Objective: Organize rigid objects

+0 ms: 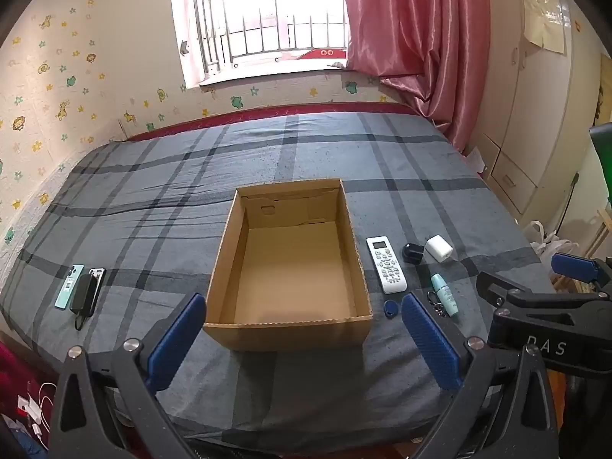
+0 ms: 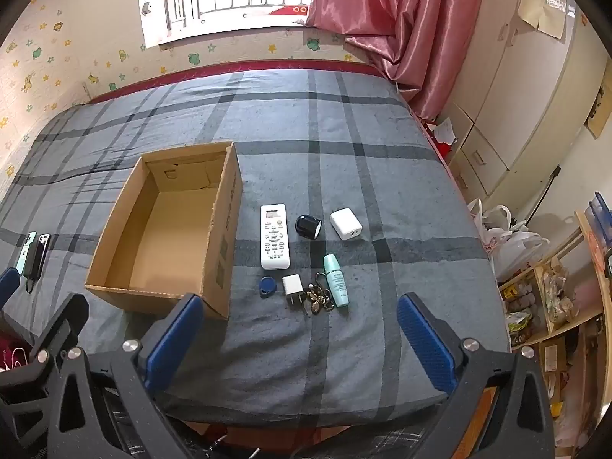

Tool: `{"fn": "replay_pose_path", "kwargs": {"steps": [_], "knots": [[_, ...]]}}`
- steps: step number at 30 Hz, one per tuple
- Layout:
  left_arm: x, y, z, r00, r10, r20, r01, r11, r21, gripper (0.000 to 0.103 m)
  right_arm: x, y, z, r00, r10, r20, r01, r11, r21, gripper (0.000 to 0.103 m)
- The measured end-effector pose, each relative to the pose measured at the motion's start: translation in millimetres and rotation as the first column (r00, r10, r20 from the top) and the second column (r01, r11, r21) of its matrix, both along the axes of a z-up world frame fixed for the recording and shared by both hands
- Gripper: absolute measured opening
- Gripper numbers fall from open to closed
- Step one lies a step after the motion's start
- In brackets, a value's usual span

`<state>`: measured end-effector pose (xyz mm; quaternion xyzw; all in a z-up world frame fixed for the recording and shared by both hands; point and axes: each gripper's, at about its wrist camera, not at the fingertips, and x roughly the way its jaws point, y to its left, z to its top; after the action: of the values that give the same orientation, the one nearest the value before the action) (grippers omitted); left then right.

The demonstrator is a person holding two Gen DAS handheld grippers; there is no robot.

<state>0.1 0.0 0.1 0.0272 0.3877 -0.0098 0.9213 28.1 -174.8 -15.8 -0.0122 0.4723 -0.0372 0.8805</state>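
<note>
An empty cardboard box (image 1: 290, 267) (image 2: 168, 229) stands on the plaid bed. To its right lie a white remote (image 2: 274, 235) (image 1: 385, 264), a black round case (image 2: 307, 226), a white charger block (image 2: 345, 223), a mint bottle (image 2: 336, 285), a bunch of keys (image 2: 318, 297), a small white plug (image 2: 293, 287) and a blue key fob (image 2: 264, 286). Two phones and a black power bank (image 1: 82, 291) lie left of the box. My left gripper (image 1: 302, 338) hangs open before the box's near wall. My right gripper (image 2: 300, 338) stands open, just short of the small items.
The bed (image 2: 344, 145) runs back to a wall with a window and a pink curtain (image 2: 397, 26). A white wardrobe (image 2: 508, 95), plastic bags (image 2: 508, 241) and a wooden shelf (image 2: 550, 298) crowd the right side. Cables and clutter lie on the floor at the left (image 1: 34, 409).
</note>
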Motion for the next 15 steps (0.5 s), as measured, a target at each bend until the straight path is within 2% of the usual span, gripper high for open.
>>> {"fn": "replay_pose_path", "kwargs": {"steps": [15], "knots": [[-1.3,0.6,-2.0,1.000,-0.001,0.004,0.001,1.000,0.002,0.103,2.7,0.8,0.3,1.000,0.001,0.001,-0.001,1.000,0.003,0.103]]}}
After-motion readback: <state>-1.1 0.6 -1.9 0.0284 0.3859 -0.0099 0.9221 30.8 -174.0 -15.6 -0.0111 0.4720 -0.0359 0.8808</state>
